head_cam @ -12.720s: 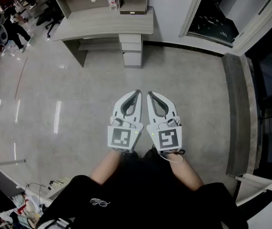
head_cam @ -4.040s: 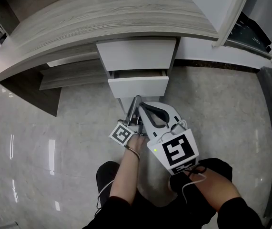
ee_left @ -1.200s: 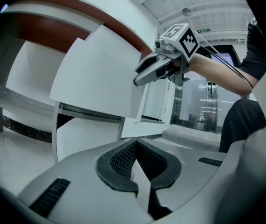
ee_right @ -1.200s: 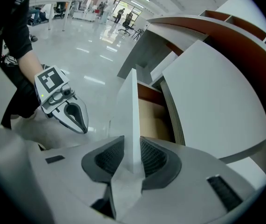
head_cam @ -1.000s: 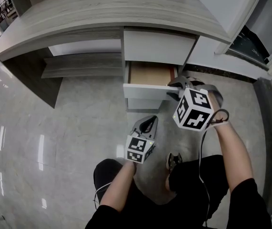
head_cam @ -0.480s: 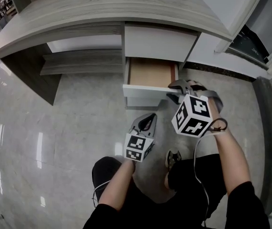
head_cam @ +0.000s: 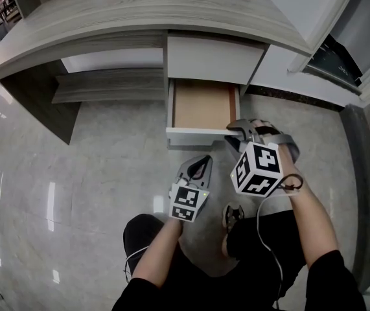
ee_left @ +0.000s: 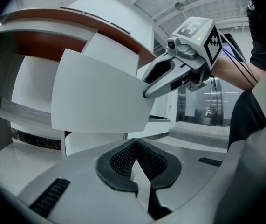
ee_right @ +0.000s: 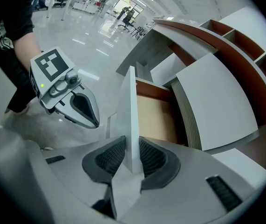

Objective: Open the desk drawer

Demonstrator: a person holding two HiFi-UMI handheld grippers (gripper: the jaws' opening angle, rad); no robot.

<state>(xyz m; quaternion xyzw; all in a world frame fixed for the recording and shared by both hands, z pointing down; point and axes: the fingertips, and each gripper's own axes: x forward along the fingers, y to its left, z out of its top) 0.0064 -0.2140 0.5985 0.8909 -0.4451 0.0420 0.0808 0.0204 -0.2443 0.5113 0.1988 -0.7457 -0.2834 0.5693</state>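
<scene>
Head view: one grey wood-grain desk [head_cam: 139,11] with a curved edge and a white drawer stack below it. The upper drawer [head_cam: 214,60] is closed. The drawer [head_cam: 201,105] beneath it is pulled well out over the pale stone floor [head_cam: 74,173], its tan bottom showing. One right gripper [head_cam: 233,129] sits at the right end of the drawer front [head_cam: 194,133], its marker cube [head_cam: 257,168] toward the person. One left gripper [head_cam: 205,159] is lower, nearer the person's knees, just short of the drawer front and not touching it. One low shelf [head_cam: 107,86] lies under the desk at left. Left gripper view: the two dark ribbed pads [ee_left: 119,160] meet tip to tip, fully together, with nothing between them. Beyond them the drawer front shows as a white board, the right gripper's tips at its far corner. Right gripper view: the drawer front stands edge-on between the right gripper's pads [ee_right: 109,155], one on the outer face and one on the inner, both lying against the board. These jaws have just been closing, and stand as far apart as the board is thick. Behind the board the tan drawer bottom is open to view, and the closed upper drawer sits above it at right. The left gripper hangs to the left of the board, apart from it, jaws together, over the floor.
</scene>
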